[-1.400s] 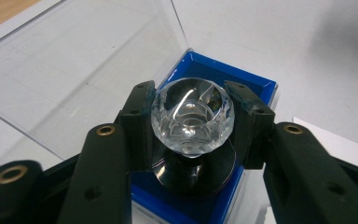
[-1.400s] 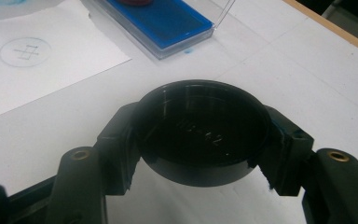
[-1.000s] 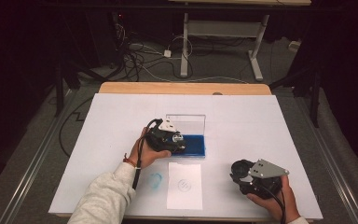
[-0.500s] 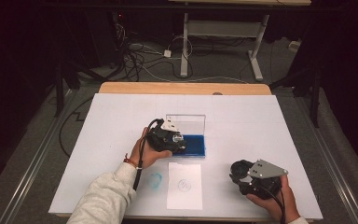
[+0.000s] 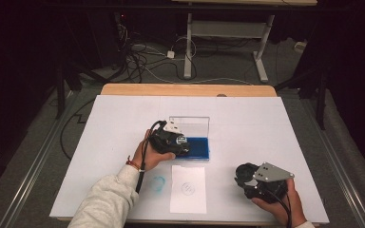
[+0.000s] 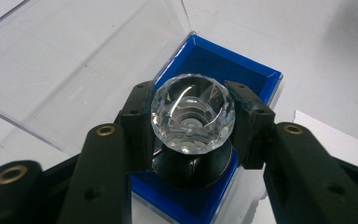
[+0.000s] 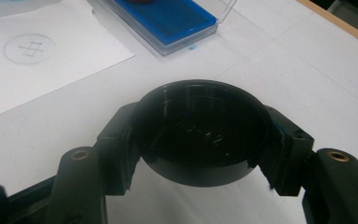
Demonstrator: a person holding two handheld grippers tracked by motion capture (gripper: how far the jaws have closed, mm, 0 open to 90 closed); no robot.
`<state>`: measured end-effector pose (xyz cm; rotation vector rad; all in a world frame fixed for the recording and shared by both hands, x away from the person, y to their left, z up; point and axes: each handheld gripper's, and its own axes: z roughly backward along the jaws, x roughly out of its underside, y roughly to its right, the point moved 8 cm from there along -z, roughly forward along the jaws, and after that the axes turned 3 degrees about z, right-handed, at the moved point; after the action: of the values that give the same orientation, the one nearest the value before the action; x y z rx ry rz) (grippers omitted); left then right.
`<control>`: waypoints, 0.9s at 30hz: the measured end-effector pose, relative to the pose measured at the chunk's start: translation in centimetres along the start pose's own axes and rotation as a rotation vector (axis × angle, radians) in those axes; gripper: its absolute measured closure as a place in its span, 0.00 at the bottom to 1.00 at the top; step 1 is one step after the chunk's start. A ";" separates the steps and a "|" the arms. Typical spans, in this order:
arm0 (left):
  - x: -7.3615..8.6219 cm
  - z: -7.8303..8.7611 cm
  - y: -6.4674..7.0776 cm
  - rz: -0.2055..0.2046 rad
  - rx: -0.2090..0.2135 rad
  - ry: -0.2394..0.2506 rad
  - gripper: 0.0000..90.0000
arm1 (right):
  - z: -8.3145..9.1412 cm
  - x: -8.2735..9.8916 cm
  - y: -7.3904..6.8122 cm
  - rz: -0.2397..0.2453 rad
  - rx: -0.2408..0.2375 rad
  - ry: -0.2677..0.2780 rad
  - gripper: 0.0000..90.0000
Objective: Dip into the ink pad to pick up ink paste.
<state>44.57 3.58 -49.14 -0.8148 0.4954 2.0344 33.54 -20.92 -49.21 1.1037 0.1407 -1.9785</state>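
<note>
The left gripper [image 6: 192,122] is clamped on a clear faceted knob [image 6: 193,119], which sits between its two black pads, one pad pressing on each side. Directly under the knob there is a round black base [image 6: 191,169], and this base is over the blue ink pad [image 6: 216,65] of a shallow clear case, so the knob is exactly at the tips of the left jaws and above the pad. Behind the jaws the transparent lid [image 6: 74,65] of the case stands open and tilts away from them. In the high view, the left gripper [image 5: 173,141] is near the middle of the white table [image 5: 266,123], with the case [image 5: 197,147] just beside it on its right. The right gripper [image 7: 200,140] is clamped on a round black cap [image 7: 200,135], hollow and glossy, whose rim touches both pads. In front of it there is bare white surface, and further away a sheet of white paper [image 7: 51,60] with a faint printed circle, then the blue case. In the high view the right gripper [image 5: 254,180] is close to the near edge of the table, well apart from the left one, with free room around it. A pale blue stain [image 5: 158,184] lies just left of the paper [image 5: 188,190].
</note>
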 end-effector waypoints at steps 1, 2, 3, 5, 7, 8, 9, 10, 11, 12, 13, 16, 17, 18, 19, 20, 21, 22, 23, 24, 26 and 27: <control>0.0 0.0 0.0 -0.009 -0.004 -0.004 0.61 | 0.0 0.0 0.0 -0.002 -0.001 0.000 0.43; -0.1 0.0 0.0 -0.014 -0.005 -0.010 0.61 | 0.0 0.0 0.0 -0.001 -0.002 -0.002 0.43; -0.3 0.0 0.0 -0.021 -0.004 -0.018 0.61 | 0.0 0.0 0.0 -0.001 0.000 -0.001 0.42; -1.1 0.2 0.0 -0.039 -0.016 -0.015 0.61 | 0.0 0.0 0.1 -0.007 0.001 0.002 0.43; -2.7 1.0 0.1 -0.038 -0.009 0.028 0.61 | 0.1 0.0 0.2 -0.006 0.003 0.001 0.43; -3.6 1.5 0.2 -0.043 -0.010 0.050 0.61 | 0.1 0.0 0.2 -0.006 0.003 0.003 0.43; -4.3 1.9 0.2 -0.049 -0.013 0.057 0.61 | 0.2 0.0 0.2 -0.010 0.006 0.003 0.42; -5.0 2.2 0.3 -0.060 -0.020 0.062 0.61 | 0.2 0.0 0.2 -0.009 0.004 0.005 0.43; -5.6 2.5 0.5 -0.065 -0.019 0.071 0.61 | 0.2 0.0 0.3 -0.010 0.005 0.006 0.42; -6.1 2.7 0.6 -0.076 -0.019 0.070 0.61 | 0.3 0.0 0.3 -0.009 0.006 0.007 0.42; -6.4 2.8 0.6 -0.087 -0.028 0.067 0.61 | 0.3 0.0 0.3 -0.008 0.006 0.008 0.42; -7.2 3.0 0.9 -0.097 -0.022 0.075 0.61 | 0.5 0.0 0.5 -0.009 0.013 0.015 0.42; -7.3 3.0 1.0 -0.104 -0.027 0.075 0.61 | 0.5 -0.1 0.5 -0.013 0.017 0.018 0.43; -7.4 3.1 1.0 -0.110 -0.022 0.074 0.61 | 0.6 -0.1 0.6 -0.015 0.023 0.021 0.43; -7.6 3.2 1.1 -0.107 -0.012 0.082 0.61 | 0.6 -0.1 0.6 -0.018 0.023 0.024 0.42; -7.7 3.3 1.2 -0.109 -0.017 0.083 0.61 | 0.6 -0.1 0.7 -0.017 0.022 0.024 0.43; -7.7 3.3 1.2 -0.117 -0.018 0.081 0.61 | 0.6 -0.1 0.7 -0.019 0.025 0.024 0.42; -7.7 3.3 1.2 -0.113 -0.012 0.085 0.61 | 0.5 -0.1 0.7 -0.019 0.025 0.023 0.42; -7.7 3.2 1.2 -0.111 -0.012 0.080 0.61 | 0.5 0.0 0.7 -0.019 0.023 0.020 0.42; -7.6 3.0 1.2 -0.109 -0.009 0.077 0.61 | 0.5 0.0 0.7 -0.017 0.026 0.019 0.43; -7.4 2.5 1.3 -0.103 0.006 0.077 0.61 | 0.5 0.0 0.6 -0.018 0.023 0.018 0.43; -7.2 2.1 1.4 -0.107 0.008 0.071 0.61 | 0.5 0.0 0.6 -0.017 0.024 0.017 0.42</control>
<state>45.60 -0.01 -42.51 -0.8926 0.4884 1.9097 33.69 -21.54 -48.74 1.1378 0.1359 -1.9911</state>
